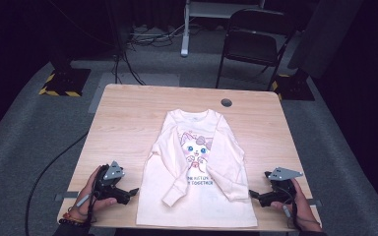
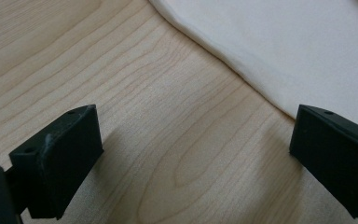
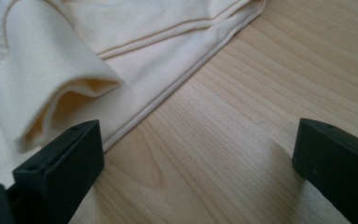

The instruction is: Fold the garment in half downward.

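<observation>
A cream long-sleeved shirt (image 1: pixel 197 167) with a cat print lies flat on the wooden table (image 1: pixel 128 123), both sleeves folded in across the front. My left gripper (image 1: pixel 130 192) rests on the table just left of the shirt's lower left side, jaws wide apart over bare wood. In the left gripper view the shirt's edge (image 2: pixel 279 51) runs past the right jaw. My right gripper (image 1: pixel 252 195) sits just right of the lower right side, open. In the right gripper view a ribbed sleeve cuff (image 3: pixel 51 79) and the shirt's side edge (image 3: pixel 168 93) lie by the left jaw.
A round cable hole (image 1: pixel 226 103) sits near the table's far edge. A black folding chair (image 1: pixel 256 39) stands behind the table, with cables on the grey floor (image 1: pixel 29 128). The shirt's hem reaches the table's near edge.
</observation>
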